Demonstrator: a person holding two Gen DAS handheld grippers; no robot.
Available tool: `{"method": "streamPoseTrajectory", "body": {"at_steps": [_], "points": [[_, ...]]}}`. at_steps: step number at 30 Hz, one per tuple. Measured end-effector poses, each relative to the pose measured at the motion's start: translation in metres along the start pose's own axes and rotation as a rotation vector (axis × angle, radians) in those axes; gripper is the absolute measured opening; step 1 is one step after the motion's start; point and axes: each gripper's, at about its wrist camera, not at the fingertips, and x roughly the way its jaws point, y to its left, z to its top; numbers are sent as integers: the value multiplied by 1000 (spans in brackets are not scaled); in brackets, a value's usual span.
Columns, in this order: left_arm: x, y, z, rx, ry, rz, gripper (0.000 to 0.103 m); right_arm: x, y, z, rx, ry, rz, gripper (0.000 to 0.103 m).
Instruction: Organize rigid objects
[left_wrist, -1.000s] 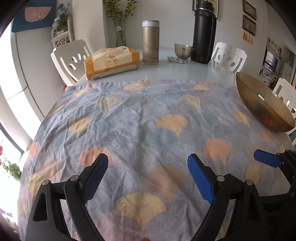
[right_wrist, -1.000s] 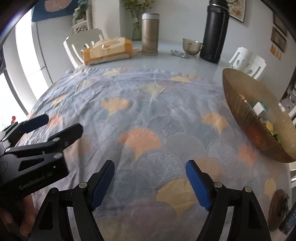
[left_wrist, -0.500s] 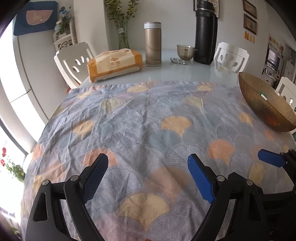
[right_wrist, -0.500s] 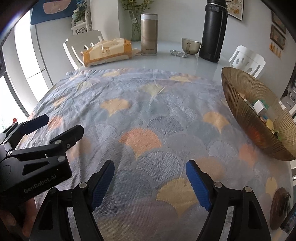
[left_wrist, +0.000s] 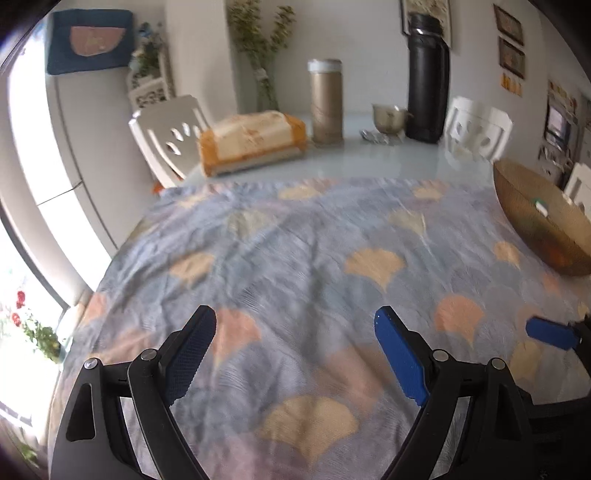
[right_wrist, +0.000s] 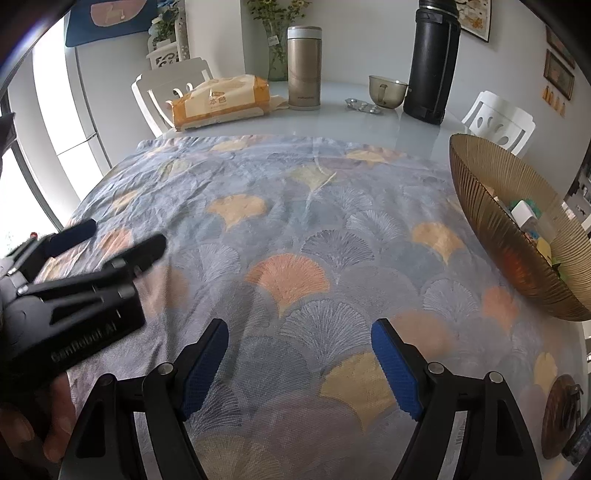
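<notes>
- The small objects (right_wrist: 526, 216) lie piled in the ribbed amber bowl (right_wrist: 491, 221) at the right edge of the frame, seemingly gathered there to be sorted.
- The cloth (right_wrist: 295, 229) over the bench is bare, probably a sorting area.
- The left claw (left_wrist: 295, 354) and right claw (right_wrist: 300, 363) are both spread, empty, tilted down over the cloth at lower centre.
</notes>
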Motion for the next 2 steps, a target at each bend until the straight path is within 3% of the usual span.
{"method": "streamPoseTrajectory", "body": {"at_steps": [2], "points": [[2,4,1,-15,12,-18,87,0,0,0,3,1,-1,78]]}}
